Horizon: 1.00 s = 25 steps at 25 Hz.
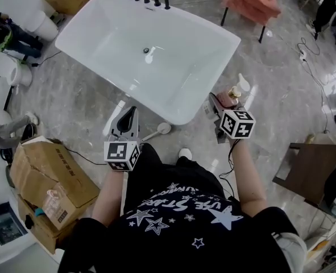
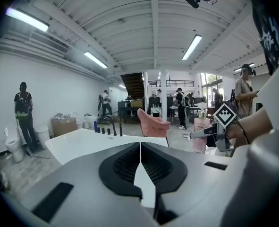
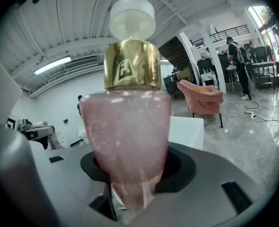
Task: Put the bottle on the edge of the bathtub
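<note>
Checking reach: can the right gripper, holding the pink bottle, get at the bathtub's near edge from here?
Probably yes: the right gripper holds the bottle just beside the bathtub rim, with only bare floor between them.

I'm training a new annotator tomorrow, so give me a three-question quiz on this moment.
1. True or false: the pink bottle already stands on the rim of the bathtub.
2. Which hand-held gripper holds the bottle? A) left B) right
3. Fill in: the jaws of the left hand-held gripper are ____.
Key: 1 false, it is held beside the bathtub; 2 B, the right hand-held gripper is clamped on it; 3 shut, with nothing between them.
</note>
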Each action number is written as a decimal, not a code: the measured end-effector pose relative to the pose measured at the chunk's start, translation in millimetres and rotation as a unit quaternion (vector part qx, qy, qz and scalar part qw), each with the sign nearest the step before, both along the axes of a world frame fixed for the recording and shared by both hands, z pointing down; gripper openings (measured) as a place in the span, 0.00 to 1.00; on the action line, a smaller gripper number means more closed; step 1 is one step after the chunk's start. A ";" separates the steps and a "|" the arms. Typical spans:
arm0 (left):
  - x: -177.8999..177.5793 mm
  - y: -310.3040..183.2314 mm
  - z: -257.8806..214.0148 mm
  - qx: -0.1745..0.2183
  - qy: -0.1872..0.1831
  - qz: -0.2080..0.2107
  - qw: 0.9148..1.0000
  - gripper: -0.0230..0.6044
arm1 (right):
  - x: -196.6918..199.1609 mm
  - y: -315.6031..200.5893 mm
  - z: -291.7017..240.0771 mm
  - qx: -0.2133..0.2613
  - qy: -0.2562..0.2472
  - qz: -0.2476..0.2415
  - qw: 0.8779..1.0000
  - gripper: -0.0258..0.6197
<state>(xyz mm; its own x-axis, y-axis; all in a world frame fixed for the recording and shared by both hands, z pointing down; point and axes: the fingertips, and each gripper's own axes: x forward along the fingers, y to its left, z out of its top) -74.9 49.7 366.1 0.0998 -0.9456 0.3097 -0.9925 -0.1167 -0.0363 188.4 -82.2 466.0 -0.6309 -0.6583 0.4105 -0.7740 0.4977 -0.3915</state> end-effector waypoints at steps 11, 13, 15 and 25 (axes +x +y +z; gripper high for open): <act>-39.6 -87.4 17.7 -0.009 0.010 0.054 0.998 0.07 | -24.3 -37.3 20.7 -0.020 0.004 0.060 0.998 0.38; -48.7 -114.5 26.1 -0.007 0.017 0.074 0.997 0.07 | -27.5 -51.0 25.5 -0.019 0.012 0.081 0.996 0.38; -61.9 -145.6 37.6 -0.013 0.021 0.098 0.995 0.07 | -32.2 -69.2 28.3 -0.021 0.022 0.110 0.993 0.38; -152.4 -274.0 70.8 -0.023 0.001 0.223 0.975 0.07 | -96.1 -178.4 41.9 -0.040 0.053 0.243 0.968 0.38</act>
<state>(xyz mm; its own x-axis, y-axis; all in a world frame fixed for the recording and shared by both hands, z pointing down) -227.3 -224.3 436.9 0.4990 -0.7929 0.3496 -0.8426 -0.5383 -0.0182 92.3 -260.6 508.0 -0.2061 -0.8304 0.5176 -0.9472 0.0364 -0.3187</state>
